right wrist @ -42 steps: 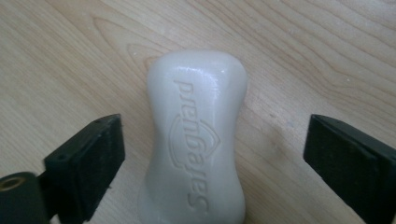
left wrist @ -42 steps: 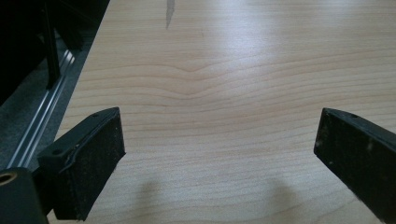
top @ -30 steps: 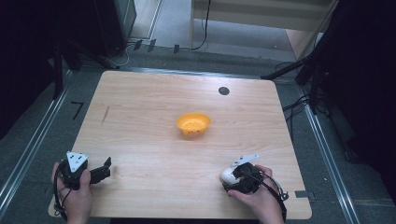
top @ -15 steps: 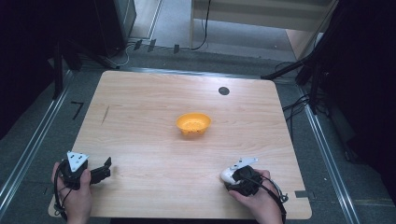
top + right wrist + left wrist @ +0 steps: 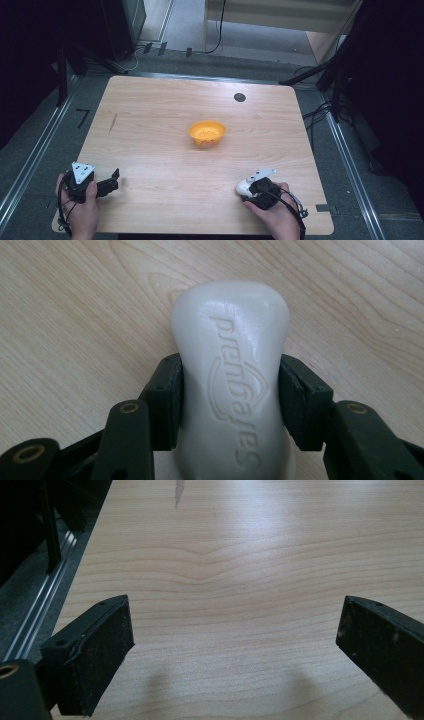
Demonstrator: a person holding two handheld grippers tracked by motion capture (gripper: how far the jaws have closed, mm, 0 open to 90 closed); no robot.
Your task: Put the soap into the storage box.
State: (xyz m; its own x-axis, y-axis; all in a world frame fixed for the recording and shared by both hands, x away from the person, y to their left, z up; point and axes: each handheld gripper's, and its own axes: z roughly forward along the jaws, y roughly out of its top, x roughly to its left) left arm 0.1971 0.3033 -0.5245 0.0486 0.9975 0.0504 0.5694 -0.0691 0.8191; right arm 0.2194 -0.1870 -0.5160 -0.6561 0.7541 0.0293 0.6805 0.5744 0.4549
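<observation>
A white bar of soap [image 5: 232, 380] with raised lettering lies on the wooden table [image 5: 150, 130], and my right gripper [image 5: 230, 397] is shut on its narrow middle, one pad on each side. In the high view the soap [image 5: 243, 187] sticks out left of my right gripper [image 5: 255, 189] near the table's front right. An orange bowl [image 5: 207, 133] sits at the table's middle. My left gripper [image 5: 111, 182] rests at the front left corner, open, with only bare wood between its black fingers [image 5: 95, 650].
A small dark round disc [image 5: 239, 97] lies near the table's far edge. A dark streak [image 5: 113, 122] marks the wood at the left. Metal rails [image 5: 30, 160] run along both sides of the table, and cables lie on the floor beyond.
My right hand and the soap have shifted slightly toward the front edge. The left gripper and the bowl have stayed put.
</observation>
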